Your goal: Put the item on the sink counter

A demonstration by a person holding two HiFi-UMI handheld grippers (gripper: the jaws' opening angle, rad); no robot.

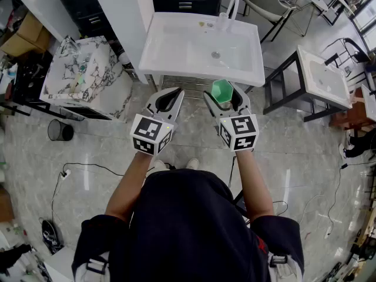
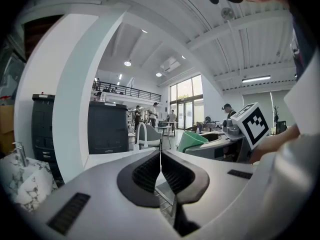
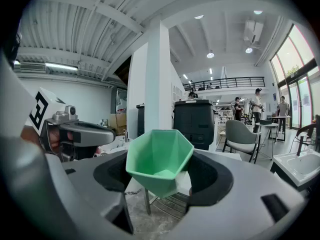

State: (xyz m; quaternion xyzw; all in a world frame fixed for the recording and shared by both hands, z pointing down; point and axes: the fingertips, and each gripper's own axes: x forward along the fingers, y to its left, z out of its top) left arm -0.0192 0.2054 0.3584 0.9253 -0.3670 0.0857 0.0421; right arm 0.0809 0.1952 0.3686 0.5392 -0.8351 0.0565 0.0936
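1. Green plastic cup (image 3: 159,161), with faceted sides, sits between the fingers of my right gripper (image 3: 162,178). It is tipped so its open mouth faces up and back toward that gripper's camera.
2. My right gripper's jaws stand wide, and the dark pads press on the cup's two sides. They hold it clear of any surface.
3. From the head view, the cup hangs just short of the front edge of the white sink (image 1: 176,57), toward its right side. It is over the floor and not yet on the sink counter.
4. My left gripper (image 2: 161,159) is level with the right one and just to its left. Its jaws are closed together, pad against pad, with nothing between them.
5. Both grippers point at the sink, tilted slightly downward.
6. A curved white faucet (image 1: 230,7) stands at the back of the sink, right of centre. A wire rack (image 1: 188,84) shows under the basin.
7. A marble-patterned cabinet (image 1: 82,75) stands just left of the sink, with a dark mesh bin (image 1: 60,130) on the floor near it.
8. A second white sink (image 1: 326,78) on a dark frame stands well apart to the right.
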